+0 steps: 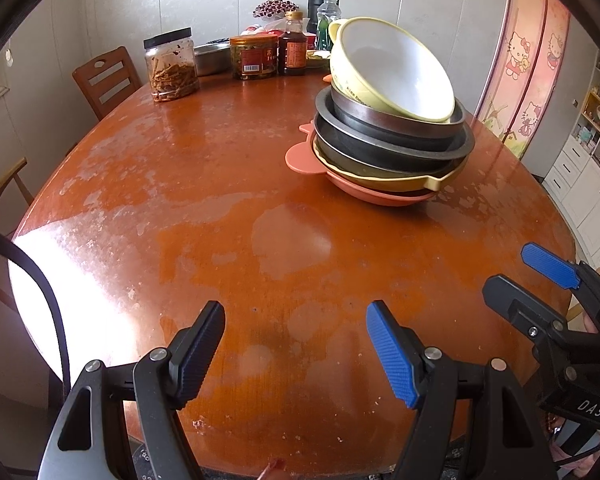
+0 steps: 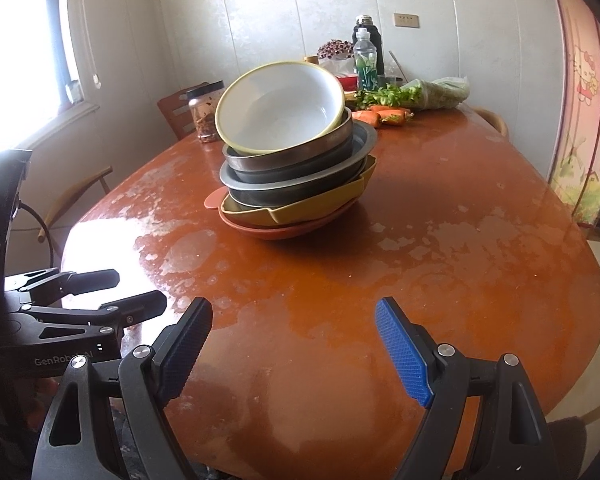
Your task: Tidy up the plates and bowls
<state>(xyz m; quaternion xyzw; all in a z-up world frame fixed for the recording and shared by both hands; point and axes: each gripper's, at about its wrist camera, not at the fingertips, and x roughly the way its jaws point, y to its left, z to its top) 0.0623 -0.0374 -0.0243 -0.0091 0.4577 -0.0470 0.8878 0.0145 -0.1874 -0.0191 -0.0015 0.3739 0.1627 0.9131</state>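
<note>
We hold our left gripper [image 1: 296, 346] and right gripper [image 2: 294, 346] spread and empty short of the stack [image 1: 392, 136], where every plate and bowl sits piled, the cream bowl [image 1: 396, 70] tilted on top.

stack of plates and bowls [image 2: 296, 168] | mid-table | yellow bowl [image 2: 280, 110] on top, tilted | orange plate [image 2: 284, 232] at bottom

Jars [image 1: 171, 65] and a sauce bottle [image 1: 292, 45] are standing along the tabletop's [image 1: 204, 184] far edge; carrots [image 2: 382, 116] (beside bagged greens [image 2: 432, 94]) are lying there too.
</note>
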